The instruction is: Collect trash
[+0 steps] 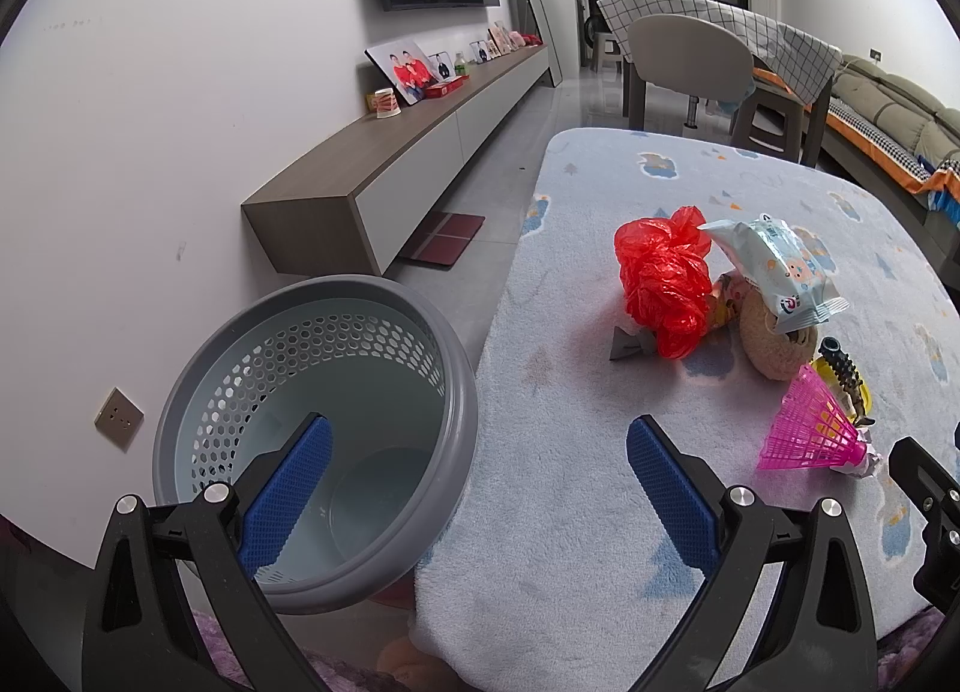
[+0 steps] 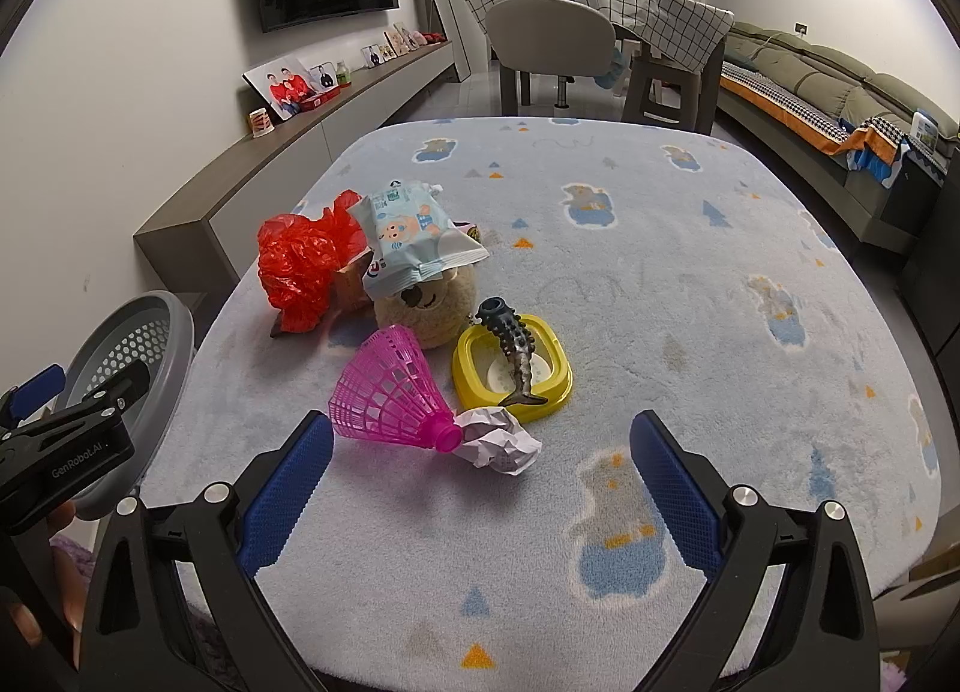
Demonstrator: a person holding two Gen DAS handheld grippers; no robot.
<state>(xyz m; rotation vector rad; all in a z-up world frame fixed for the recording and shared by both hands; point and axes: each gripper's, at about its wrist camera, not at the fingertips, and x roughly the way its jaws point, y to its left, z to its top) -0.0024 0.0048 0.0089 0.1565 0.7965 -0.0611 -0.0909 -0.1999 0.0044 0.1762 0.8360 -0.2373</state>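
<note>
Fleecy blue blanket [image 2: 660, 284] covers the table; both tongs [image 1: 477, 473] [image 2: 480, 467] gape empty.

Left gripper [image 1: 477, 479] — jaws spread wide, blue pads [image 1: 287, 497] facing each other, nothing between them. Right gripper [image 2: 480, 473] likewise wide open and empty — both held level, pointing forward, left one at the right one's left side.
</note>
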